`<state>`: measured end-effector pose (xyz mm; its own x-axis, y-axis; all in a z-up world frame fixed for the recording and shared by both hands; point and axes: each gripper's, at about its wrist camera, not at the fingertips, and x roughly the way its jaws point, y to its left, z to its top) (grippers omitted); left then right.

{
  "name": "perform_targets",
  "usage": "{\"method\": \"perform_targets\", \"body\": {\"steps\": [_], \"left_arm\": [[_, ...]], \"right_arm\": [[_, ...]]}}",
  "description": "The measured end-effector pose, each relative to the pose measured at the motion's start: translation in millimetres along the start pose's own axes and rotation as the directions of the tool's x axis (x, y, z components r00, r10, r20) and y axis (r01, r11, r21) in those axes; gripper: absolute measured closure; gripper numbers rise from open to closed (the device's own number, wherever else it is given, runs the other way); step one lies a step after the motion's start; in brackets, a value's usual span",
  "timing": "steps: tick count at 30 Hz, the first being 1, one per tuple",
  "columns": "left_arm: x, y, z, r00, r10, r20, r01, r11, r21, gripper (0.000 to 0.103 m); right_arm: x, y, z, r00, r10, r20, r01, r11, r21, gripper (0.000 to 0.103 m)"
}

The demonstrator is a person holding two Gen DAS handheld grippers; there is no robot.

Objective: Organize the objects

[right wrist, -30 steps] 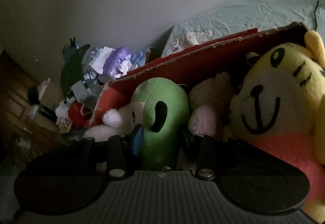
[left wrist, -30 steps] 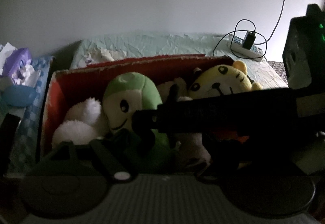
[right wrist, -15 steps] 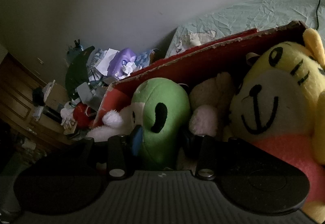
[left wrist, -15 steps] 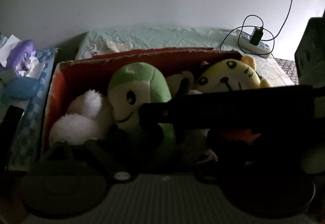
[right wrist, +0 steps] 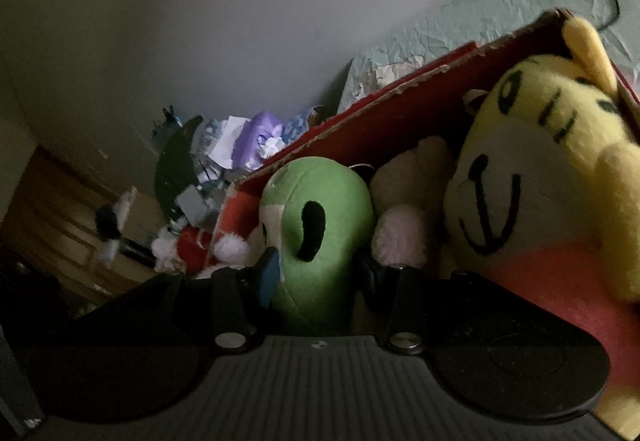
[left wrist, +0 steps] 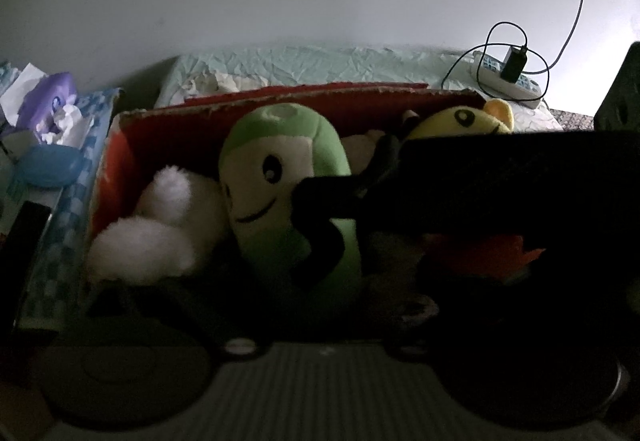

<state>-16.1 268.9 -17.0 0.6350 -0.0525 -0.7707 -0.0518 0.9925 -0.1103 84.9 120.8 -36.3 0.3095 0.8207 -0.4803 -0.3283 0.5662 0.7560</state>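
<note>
Inside the red box [right wrist: 400, 113], the right gripper [right wrist: 316, 273] clamps the green plush [right wrist: 320, 225] low down: soft, light, squashy. Left gripper's opening is too dark to tell.

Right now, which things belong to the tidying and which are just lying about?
Job:
green plush, gripped by right gripper
yellow tiger plush
white plush
red box
left gripper, too dark to judge

Lying about:
power strip
tissue pack
bedsheet
</note>
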Motion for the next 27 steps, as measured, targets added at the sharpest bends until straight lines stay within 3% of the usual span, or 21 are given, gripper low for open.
{"method": "perform_targets", "body": {"steps": [27], "left_arm": [[5.7, 2.6, 1.4, 0.999, -0.016, -0.032, 0.016, 1.000, -0.001, 0.000]], "right_arm": [[1.5, 4.1, -2.0, 1.000, -0.006, 0.006, 0.006, 1.000, -0.021, 0.060]]}}
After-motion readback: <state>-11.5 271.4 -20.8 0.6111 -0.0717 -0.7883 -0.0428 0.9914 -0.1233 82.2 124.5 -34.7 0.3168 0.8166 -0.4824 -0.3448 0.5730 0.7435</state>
